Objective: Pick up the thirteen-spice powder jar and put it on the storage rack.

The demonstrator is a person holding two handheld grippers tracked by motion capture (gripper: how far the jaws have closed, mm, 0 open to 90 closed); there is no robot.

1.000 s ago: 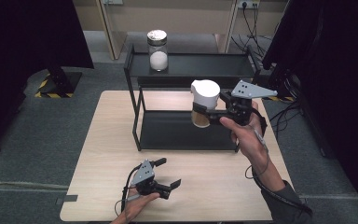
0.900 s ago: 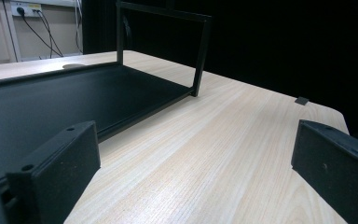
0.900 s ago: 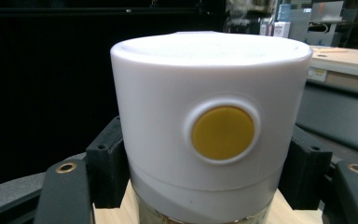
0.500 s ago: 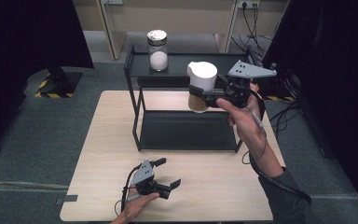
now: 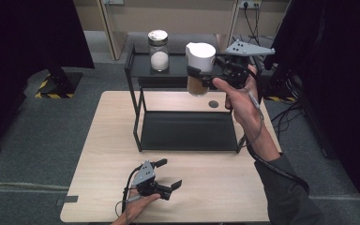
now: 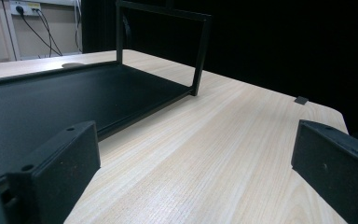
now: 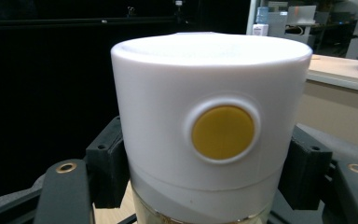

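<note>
The right gripper (image 5: 201, 77) has its jaws clamped on either side of a clear jar with a tall white lid and brownish contents (image 5: 200, 68), gripping it just below the lid. In the right gripper view the white lid (image 7: 209, 112) shows a round yellow button (image 7: 222, 132) facing the camera, with a black jaw pressed against each flank. The jar is held upright in the air, level with the top shelf of a black metal two-tier rack (image 5: 187, 131). To the left of these jaws, on that top shelf, stands a glass jar of white powder with a metal lid (image 5: 159, 50).

The left gripper (image 5: 166, 176) rests low over the pale wooden tabletop (image 5: 215, 187), its jaws wide apart and holding nothing. Beyond them lies the rack's black bottom tray (image 6: 51, 102).
</note>
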